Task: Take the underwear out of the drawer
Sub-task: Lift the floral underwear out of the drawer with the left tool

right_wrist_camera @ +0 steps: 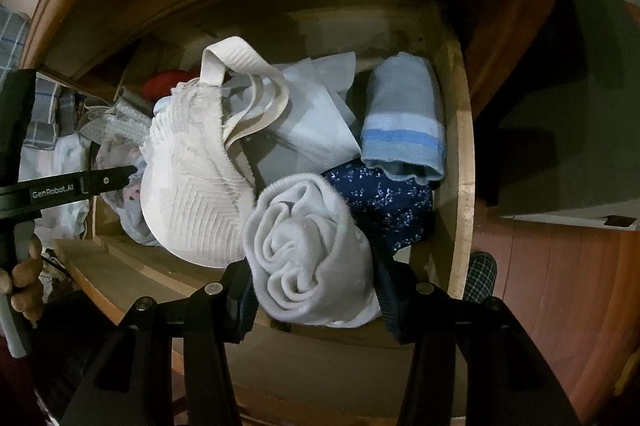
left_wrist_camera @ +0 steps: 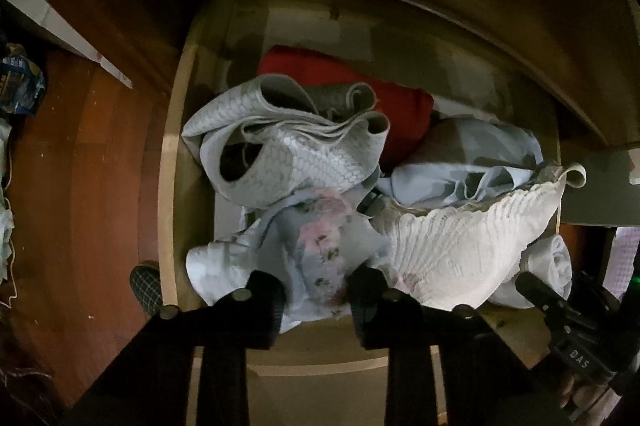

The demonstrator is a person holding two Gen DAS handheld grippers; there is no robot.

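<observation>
Inside an open wooden drawer (left_wrist_camera: pixel 168 186), a jumble of underwear and small cloths is lying loose. Pointing straight down over the near edge, the left gripper (left_wrist_camera: pixel 316 290) is pinching a pale floral piece of underwear (left_wrist_camera: pixel 320 246) between its narrow jaws, the cloth bunching up between the two black fingers (left_wrist_camera: pixel 264 290). Just to the right of it, a white lace bra (left_wrist_camera: pixel 452 246) is spreading across the pile, its strap reaching over the drawer's right wall. Behind these, a grey patterned garment (left_wrist_camera: pixel 296 154) is lying folded over itself in front of a red cloth (left_wrist_camera: pixel 404 106).

At the drawer's right side, the right gripper (right_wrist_camera: pixel 316 290) is clamping a rolled white cloth (right_wrist_camera: pixel 308 250), with both fingers pressing on the roll's sides. Beyond that roll, a dark blue flowered fabric (right_wrist_camera: pixel 384 202) and a folded grey towel with blue stripes (right_wrist_camera: pixel 404 118) are sitting against the right wall. A person's hand (right_wrist_camera: pixel 24 282) is gripping the left gripper's handle.
</observation>
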